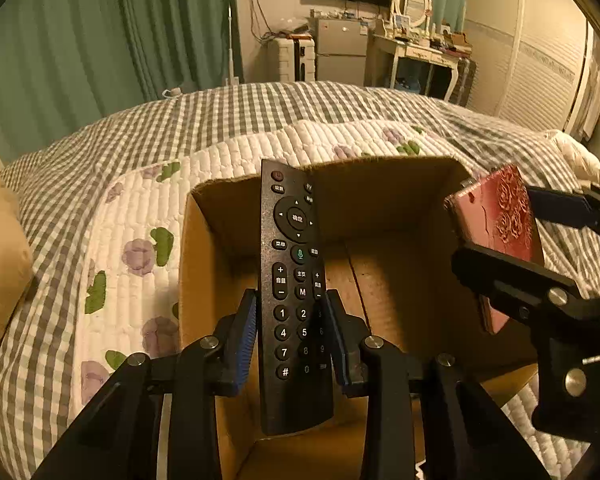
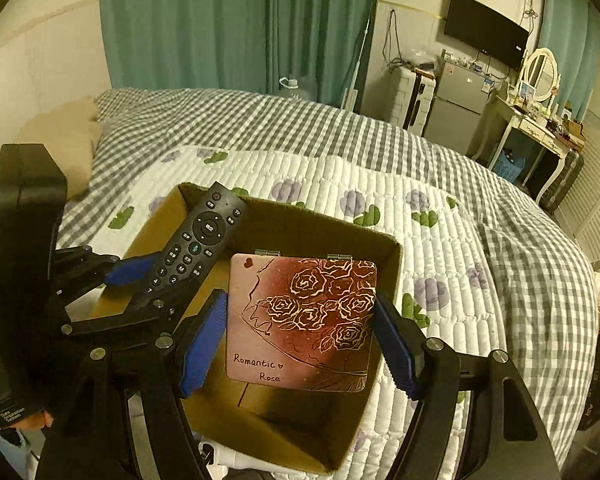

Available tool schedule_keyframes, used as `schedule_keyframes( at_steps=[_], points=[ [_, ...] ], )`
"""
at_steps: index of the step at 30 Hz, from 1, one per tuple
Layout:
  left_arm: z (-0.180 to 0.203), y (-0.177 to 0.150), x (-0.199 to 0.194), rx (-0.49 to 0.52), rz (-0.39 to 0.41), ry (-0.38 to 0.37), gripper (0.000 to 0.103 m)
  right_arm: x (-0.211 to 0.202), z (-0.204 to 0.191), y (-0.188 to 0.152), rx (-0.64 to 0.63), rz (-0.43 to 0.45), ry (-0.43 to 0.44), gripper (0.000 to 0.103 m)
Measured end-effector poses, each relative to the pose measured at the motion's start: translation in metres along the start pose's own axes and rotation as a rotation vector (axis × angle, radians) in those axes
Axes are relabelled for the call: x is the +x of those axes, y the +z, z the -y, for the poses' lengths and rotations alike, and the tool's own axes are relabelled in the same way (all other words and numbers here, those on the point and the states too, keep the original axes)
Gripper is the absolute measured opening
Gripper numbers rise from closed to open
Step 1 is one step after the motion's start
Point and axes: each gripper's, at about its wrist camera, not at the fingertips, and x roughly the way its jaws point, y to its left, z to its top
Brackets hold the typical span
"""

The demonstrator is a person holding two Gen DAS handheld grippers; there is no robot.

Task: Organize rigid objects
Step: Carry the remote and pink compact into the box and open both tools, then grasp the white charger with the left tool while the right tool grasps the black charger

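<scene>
An open cardboard box [image 1: 384, 196] [image 2: 320, 232] sits on the bed. My left gripper [image 1: 294, 336] is shut on a black TV remote [image 1: 292, 280], held upright over the box's left part; gripper and remote also show in the right wrist view [image 2: 140, 280] [image 2: 198, 240]. My right gripper [image 2: 300, 344] is shut on a flat pink tin with gold roses, marked "Romantic Rose" [image 2: 304, 320], held over the box's right part. The tin [image 1: 496, 224] and the right gripper's fingers [image 1: 500, 276] show at the right of the left wrist view.
The bed has a white floral quilt [image 2: 340, 184] over a grey checked cover [image 1: 220, 112]. A tan pillow [image 1: 0, 264] lies at the left. Beyond the bed stand green curtains [image 2: 240, 20], a small fridge [image 1: 340, 52], a dressing table [image 2: 540, 128] and a wall TV [image 2: 484, 36].
</scene>
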Motion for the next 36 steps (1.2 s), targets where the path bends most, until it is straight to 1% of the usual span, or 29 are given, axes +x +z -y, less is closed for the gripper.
schedule_keyframes(
  at_steps=[2, 3, 6, 9, 10, 11, 12, 15, 18, 20, 22, 26, 28, 31, 34, 36],
  points=[
    [0.000, 0.000, -0.001, 0.013, 0.020, 0.020, 0.045, 0.007, 0.001, 0.000, 0.001, -0.008, 0.000, 0.071],
    [-0.001, 0.000, -0.003, 0.011, 0.026, 0.031, 0.053, 0.008, 0.000, 0.001, 0.001, -0.011, 0.001, 0.071],
    [-0.005, 0.001, -0.008, -0.008, 0.031, 0.028, 0.054, 0.017, 0.003, 0.002, 0.007, -0.024, -0.001, 0.071],
    [-0.006, -0.001, -0.019, -0.007, 0.045, 0.025, 0.054, 0.018, 0.008, 0.005, 0.037, -0.011, 0.027, 0.072],
    [-0.006, -0.002, -0.022, -0.007, 0.049, 0.026, 0.054, 0.014, 0.010, 0.004, 0.047, 0.001, 0.035, 0.074],
    [-0.007, -0.004, -0.027, -0.007, 0.054, 0.026, 0.055, 0.009, 0.012, 0.005, 0.057, 0.019, 0.033, 0.079],
    [-0.007, -0.006, -0.034, -0.005, 0.059, 0.026, 0.058, 0.002, 0.015, 0.005, 0.066, 0.034, 0.025, 0.081],
    [-0.005, -0.015, -0.056, -0.007, 0.085, 0.020, 0.066, -0.024, 0.021, 0.005, 0.087, 0.073, 0.020, 0.082],
    [-0.004, -0.025, -0.079, -0.016, 0.105, 0.012, 0.069, -0.048, 0.024, 0.001, 0.086, 0.099, 0.005, 0.085],
    [-0.001, -0.033, -0.096, -0.020, 0.119, 0.008, 0.072, -0.070, 0.023, -0.006, 0.078, 0.111, 0.001, 0.086],
    [0.003, -0.043, -0.113, -0.018, 0.131, 0.004, 0.083, -0.085, 0.021, -0.016, 0.062, 0.108, 0.004, 0.086],
    [0.011, -0.064, -0.138, -0.006, 0.156, 0.010, 0.092, -0.111, 0.011, -0.046, 0.006, 0.095, -0.012, 0.086],
    [0.013, -0.077, -0.145, -0.011, 0.164, 0.019, 0.100, -0.116, 0.005, -0.061, -0.012, 0.085, -0.008, 0.086],
    [0.014, -0.095, -0.143, -0.032, 0.149, 0.017, 0.100, -0.115, -0.003, -0.086, -0.027, 0.058, 0.015, 0.086],
    [0.011, -0.116, -0.127, -0.074, 0.109, 0.028, 0.100, -0.097, -0.009, -0.107, -0.043, 0.003, 0.002, 0.086],
    [0.007, -0.130, -0.113, -0.104, 0.080, 0.027, 0.100, -0.078, -0.012, -0.120, -0.050, -0.045, 0.008, 0.086]
  ],
)
